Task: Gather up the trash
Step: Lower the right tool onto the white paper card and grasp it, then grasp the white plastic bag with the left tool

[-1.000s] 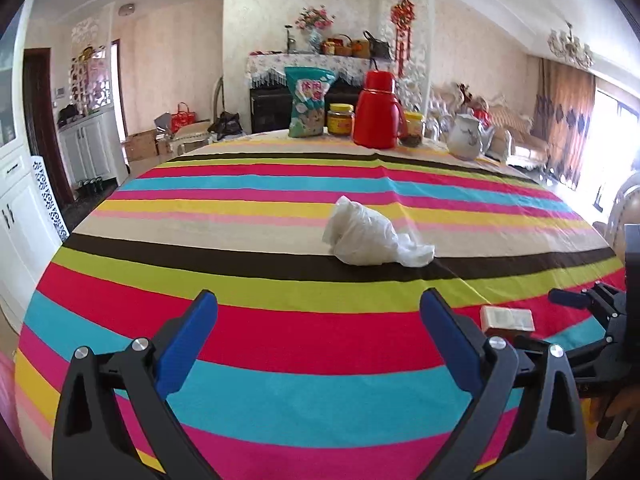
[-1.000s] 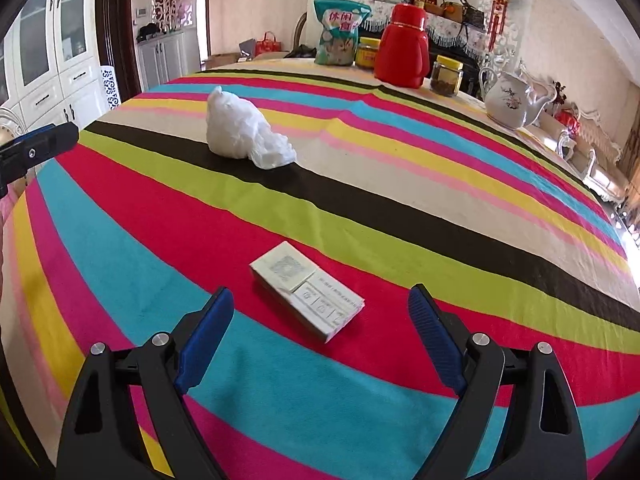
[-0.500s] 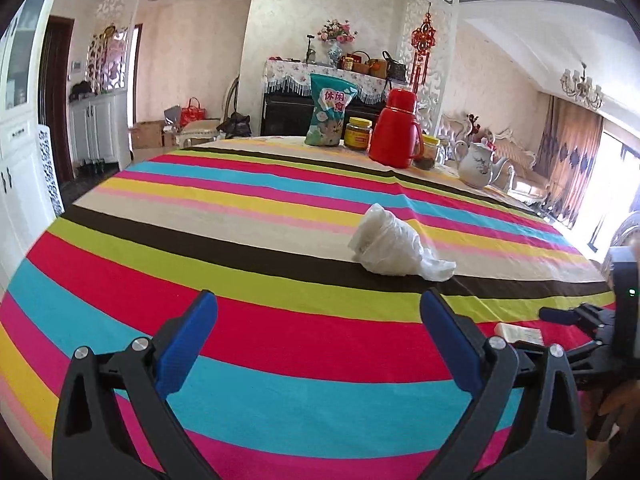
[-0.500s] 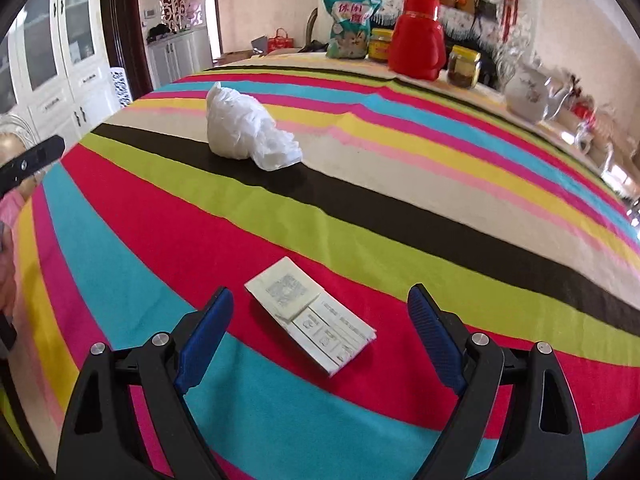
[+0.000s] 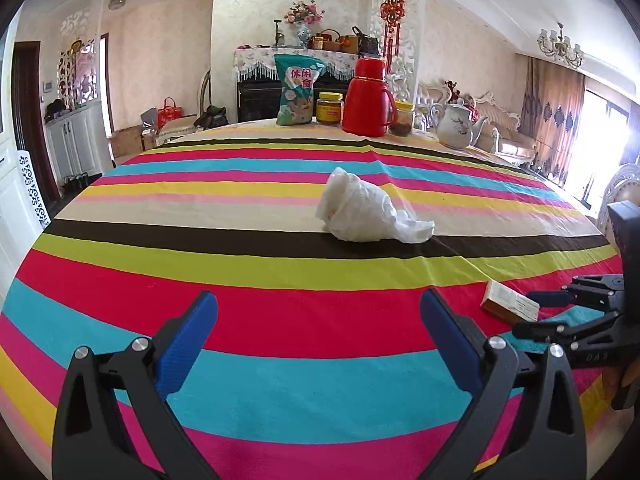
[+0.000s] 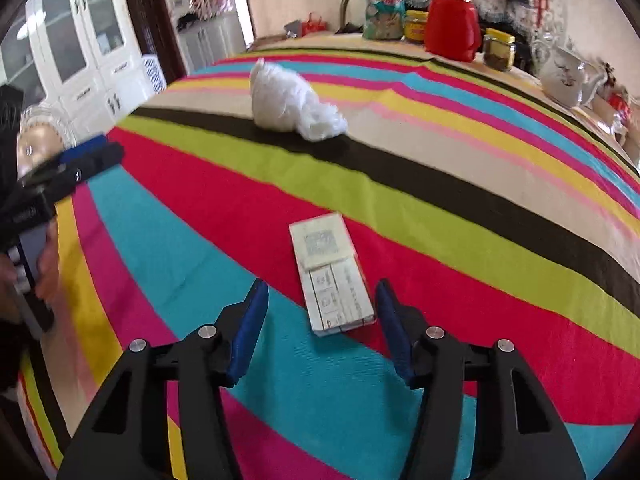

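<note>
- Here, two grippers are working over one round table under a striped tablecloth (image 5: 280,320), and two pieces of trash are lying on it: one small box (image 6: 330,276) and one crumpled white bag (image 5: 368,216).
- The right gripper (image 6: 320,320) is pointing down at the box; its jaws have just been closing, and the near end of the box is sitting between the blue pads, the right pad just beside its edge, the left pad (image 6: 248,328) still clear of it, so nothing is being squeezed.
- The box is lying flat across the red and blue stripes, nothing blocking it.
- The left gripper (image 5: 320,340) is hanging wide apart and empty over the red stripe, with the white bag well ahead of it on the dark stripe and bare cloth between them.
- At the far edge, one snack bag (image 5: 298,90), one red flask (image 5: 368,98), two jars (image 5: 330,109) and one white teapot (image 5: 456,126) are standing in a row, well apart from the trash.
</note>
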